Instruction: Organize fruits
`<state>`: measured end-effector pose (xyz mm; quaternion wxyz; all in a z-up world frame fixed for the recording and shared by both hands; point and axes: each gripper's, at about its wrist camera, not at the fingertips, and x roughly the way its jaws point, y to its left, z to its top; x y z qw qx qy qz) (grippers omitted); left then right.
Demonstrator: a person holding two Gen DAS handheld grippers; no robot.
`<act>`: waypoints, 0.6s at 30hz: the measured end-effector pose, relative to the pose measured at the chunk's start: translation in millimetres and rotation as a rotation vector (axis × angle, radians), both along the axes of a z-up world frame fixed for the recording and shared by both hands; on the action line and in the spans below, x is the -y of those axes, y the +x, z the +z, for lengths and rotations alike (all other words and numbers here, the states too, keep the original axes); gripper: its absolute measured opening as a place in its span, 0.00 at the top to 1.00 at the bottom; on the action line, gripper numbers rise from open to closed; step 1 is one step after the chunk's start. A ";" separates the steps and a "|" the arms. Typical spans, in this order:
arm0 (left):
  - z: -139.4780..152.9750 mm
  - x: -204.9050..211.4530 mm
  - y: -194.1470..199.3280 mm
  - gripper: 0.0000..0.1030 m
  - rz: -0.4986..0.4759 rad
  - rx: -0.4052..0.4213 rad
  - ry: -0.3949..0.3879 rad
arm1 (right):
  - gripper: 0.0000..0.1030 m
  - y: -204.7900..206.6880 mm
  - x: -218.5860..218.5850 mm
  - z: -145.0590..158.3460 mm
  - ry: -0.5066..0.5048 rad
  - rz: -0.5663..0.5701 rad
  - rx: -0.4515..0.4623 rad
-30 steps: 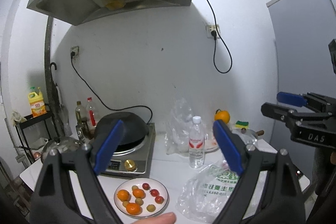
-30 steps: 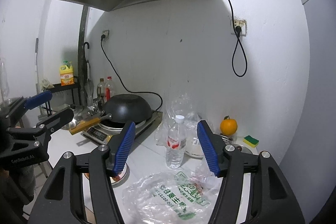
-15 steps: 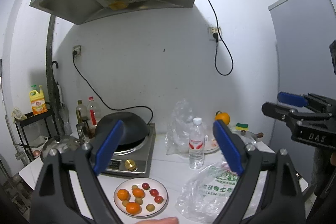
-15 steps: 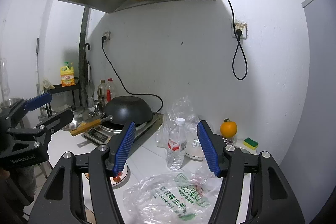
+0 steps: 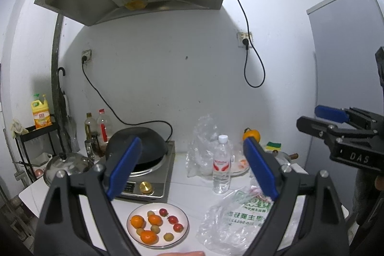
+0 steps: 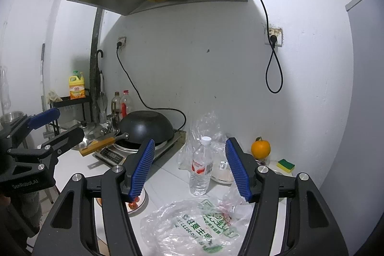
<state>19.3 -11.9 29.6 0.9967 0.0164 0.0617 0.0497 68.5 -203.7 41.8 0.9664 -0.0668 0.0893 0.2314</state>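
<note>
Hovering, both empty: left gripper (image 5: 192, 169) and right gripper (image 6: 189, 167) spread wide. Cherry tomatoes (image 5: 173, 220) on plate (image 5: 183, 215) probably slick, bruise easily; pinch gently across the middle.

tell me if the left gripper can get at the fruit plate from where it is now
Probably yes. The left gripper hangs open and empty above the counter, and the plate of small fruits lies uncovered just below and in front of it. The plastic bag lies beside the plate, not over it.
</note>
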 end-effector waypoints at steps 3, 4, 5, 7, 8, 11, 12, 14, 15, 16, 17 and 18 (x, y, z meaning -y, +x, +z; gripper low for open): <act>-0.7 0.4 1.0 0.14 -0.008 -0.007 0.003 | 0.37 0.1 -0.9 0.3 -0.004 0.002 -0.001; -0.8 0.7 1.2 0.14 -0.008 -0.007 0.002 | 0.37 -0.1 -1.0 0.3 -0.004 0.002 -0.001; -0.7 0.3 1.3 0.14 -0.009 -0.005 0.000 | 0.37 0.3 -1.5 0.5 -0.006 0.003 -0.001; -0.5 -0.9 0.7 0.14 -0.007 -0.002 -0.004 | 0.37 0.4 -1.9 0.6 -0.006 0.003 -0.002; -0.5 -1.7 1.0 0.14 -0.007 -0.002 -0.005 | 0.37 0.4 -2.0 0.5 -0.008 0.003 -0.002; -0.5 -2.1 1.4 0.14 -0.008 -0.003 -0.005 | 0.37 2.7 -4.3 -1.1 -0.016 0.009 -0.012; -0.6 -2.3 1.1 0.14 -0.011 -0.002 -0.004 | 0.37 2.6 -5.0 -1.4 -0.018 0.011 -0.013; -1.4 -2.1 0.8 0.14 -0.012 -0.003 0.000 | 0.37 3.6 -5.7 -2.0 -0.016 0.017 -0.016; -1.8 -2.1 0.8 0.14 -0.013 -0.004 0.002 | 0.37 4.2 -6.3 -2.6 -0.017 0.018 -0.017; -2.1 -1.7 1.8 0.14 -0.013 -0.006 0.003 | 0.37 4.9 -6.5 -3.2 -0.017 0.019 -0.019; -2.5 -1.6 2.4 0.14 -0.013 -0.008 0.004 | 0.37 5.7 -6.9 -3.8 -0.018 0.020 -0.023; -3.0 -1.5 2.9 0.14 -0.014 -0.009 0.006 | 0.37 7.6 -7.7 -4.2 -0.019 0.022 -0.026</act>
